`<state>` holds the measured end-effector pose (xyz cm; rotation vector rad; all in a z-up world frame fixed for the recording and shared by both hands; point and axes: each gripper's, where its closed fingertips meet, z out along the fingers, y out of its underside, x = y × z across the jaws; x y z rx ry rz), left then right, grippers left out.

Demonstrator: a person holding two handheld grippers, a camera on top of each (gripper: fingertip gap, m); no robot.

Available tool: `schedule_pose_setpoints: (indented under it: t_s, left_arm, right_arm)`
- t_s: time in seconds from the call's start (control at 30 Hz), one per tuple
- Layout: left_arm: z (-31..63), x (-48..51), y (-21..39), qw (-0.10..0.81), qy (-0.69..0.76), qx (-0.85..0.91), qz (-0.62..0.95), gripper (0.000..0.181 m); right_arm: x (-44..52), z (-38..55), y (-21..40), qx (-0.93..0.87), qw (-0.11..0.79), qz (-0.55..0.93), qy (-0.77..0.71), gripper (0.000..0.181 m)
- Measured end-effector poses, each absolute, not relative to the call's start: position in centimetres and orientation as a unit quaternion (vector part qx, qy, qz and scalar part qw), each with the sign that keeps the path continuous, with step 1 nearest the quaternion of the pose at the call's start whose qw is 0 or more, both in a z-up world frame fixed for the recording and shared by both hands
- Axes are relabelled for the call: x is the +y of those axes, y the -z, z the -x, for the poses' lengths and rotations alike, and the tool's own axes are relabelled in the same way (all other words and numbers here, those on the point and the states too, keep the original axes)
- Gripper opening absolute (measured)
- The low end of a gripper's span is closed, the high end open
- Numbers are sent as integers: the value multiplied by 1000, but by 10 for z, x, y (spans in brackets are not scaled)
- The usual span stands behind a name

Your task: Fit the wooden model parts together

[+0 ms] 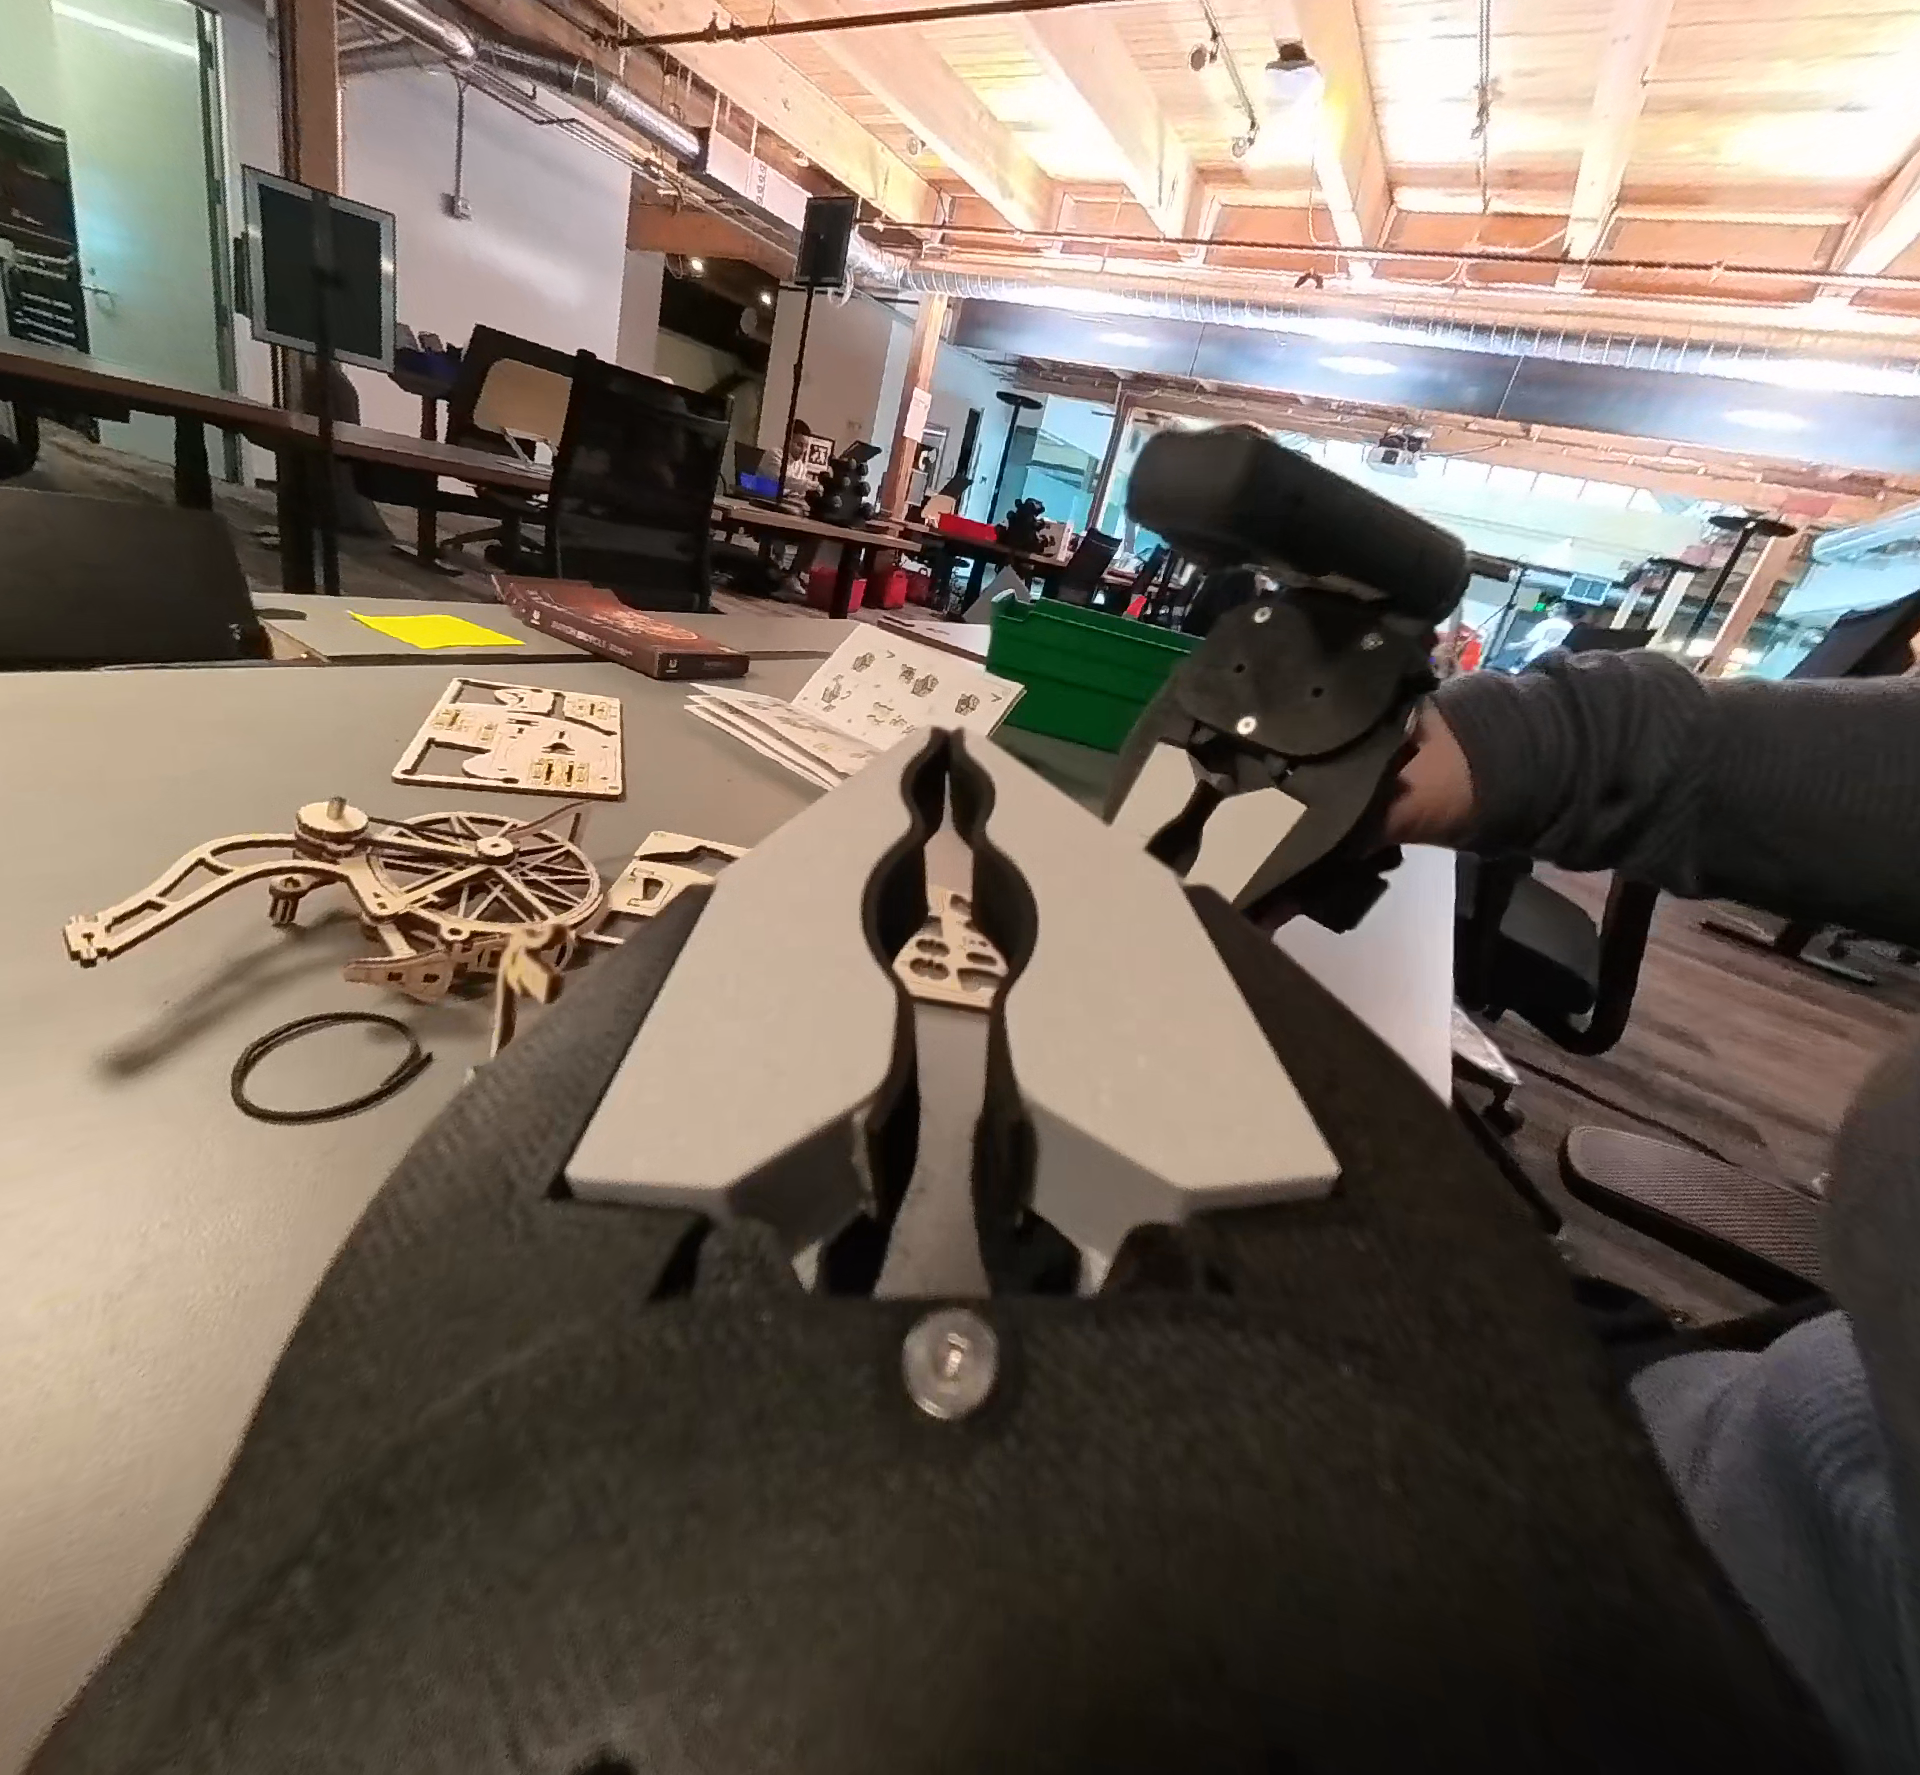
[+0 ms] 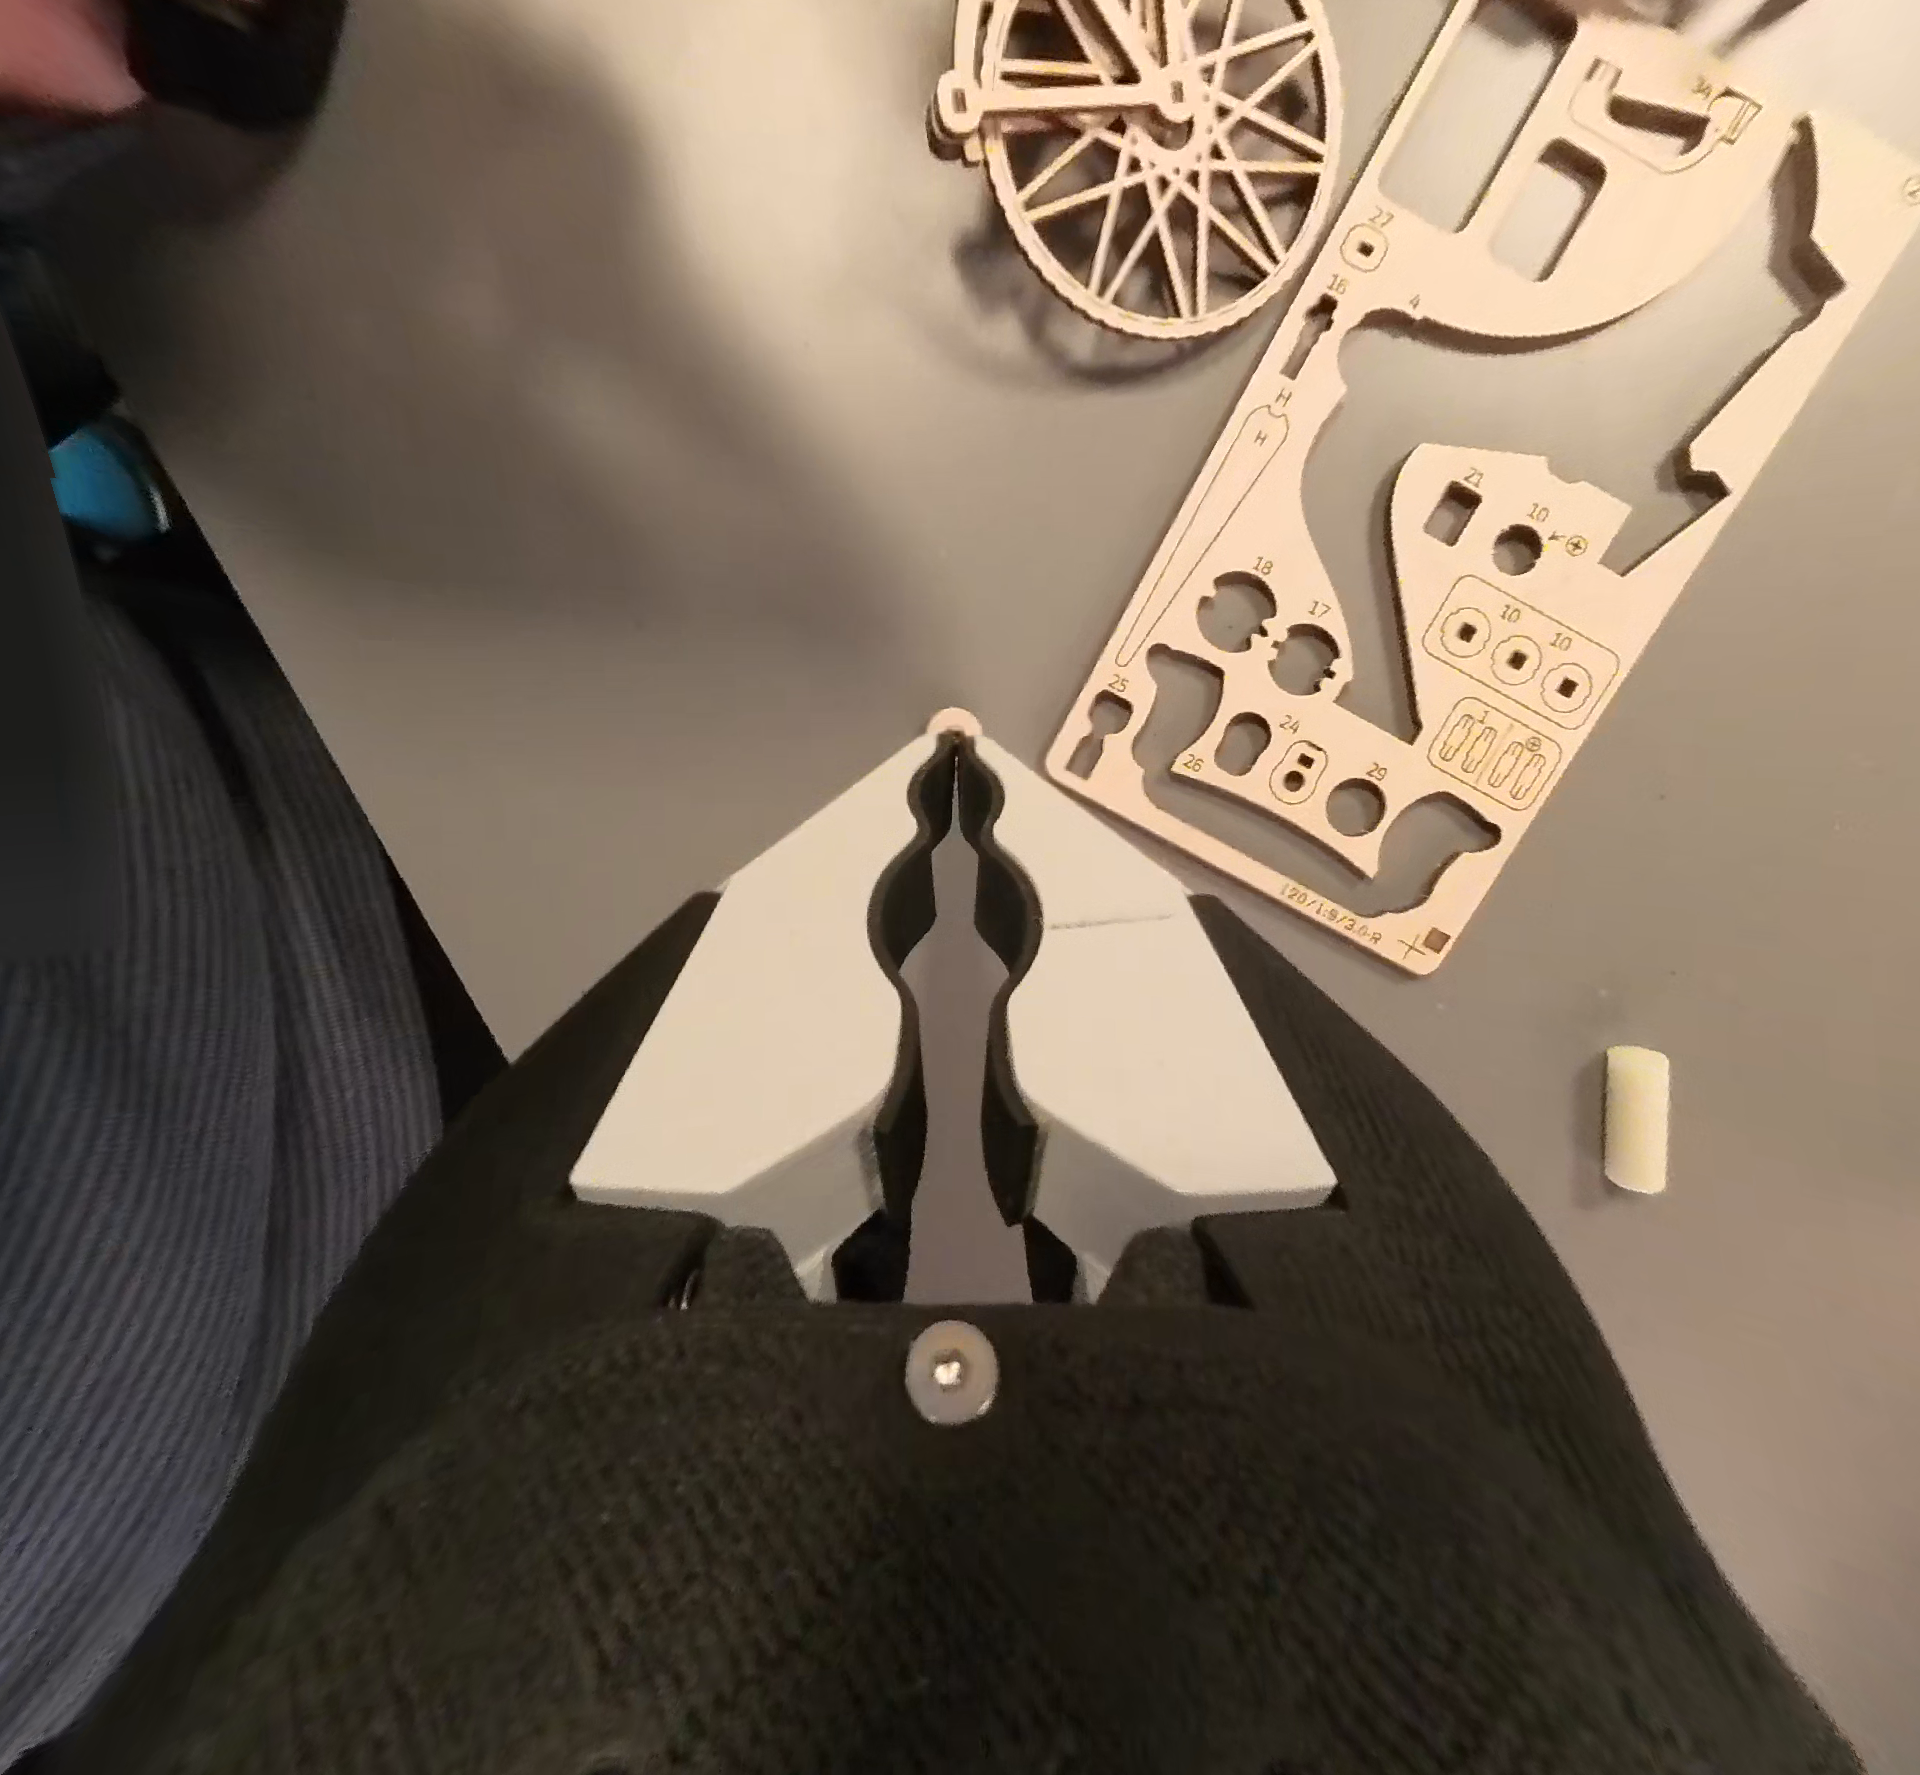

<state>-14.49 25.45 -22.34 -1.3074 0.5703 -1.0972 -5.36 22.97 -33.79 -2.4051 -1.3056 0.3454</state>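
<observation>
My left gripper [image 1: 945,751] is shut on a small flat wooden piece with holes [image 1: 943,958], which sits between the fingers above the grey table [image 1: 156,894]. A partly built wooden bicycle [image 1: 416,884] lies on its side to the left of it. My right gripper [image 2: 954,751] is shut, with a small round wooden piece [image 2: 954,719] pinched at its tips just above the table [image 2: 623,478]. A punched-out wooden parts sheet [image 2: 1455,530] lies to its right, and a spoked wooden wheel [image 2: 1143,136] is ahead. The right gripper also shows in the left wrist view [image 1: 1226,832], held by a hand.
A black rubber ring [image 1: 322,1065], a second parts sheet [image 1: 509,749], an instruction booklet [image 1: 862,697], a dark box [image 1: 623,629], a yellow paper [image 1: 436,629] and a green bin [image 1: 1081,676] are on the table. A small white cylinder [image 2: 1636,1117] lies at the right. The table edge and a grey sleeve [image 2: 208,998] are at the left. My right fingertips sit around 15 cm from my left ones. The spoked wooden wheel [image 2: 1143,136] lies around 11 cm away from my right fingertips.
</observation>
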Motion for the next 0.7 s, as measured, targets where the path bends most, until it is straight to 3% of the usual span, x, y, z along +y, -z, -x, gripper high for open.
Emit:
schedule_pose_setpoints:
  t_s: [0.7]
  left_arm:
    - [144, 254, 224, 612, 491, 246, 568, 0]
  right_arm:
    - [230, 56, 340, -462, 198, 856, -121, 0]
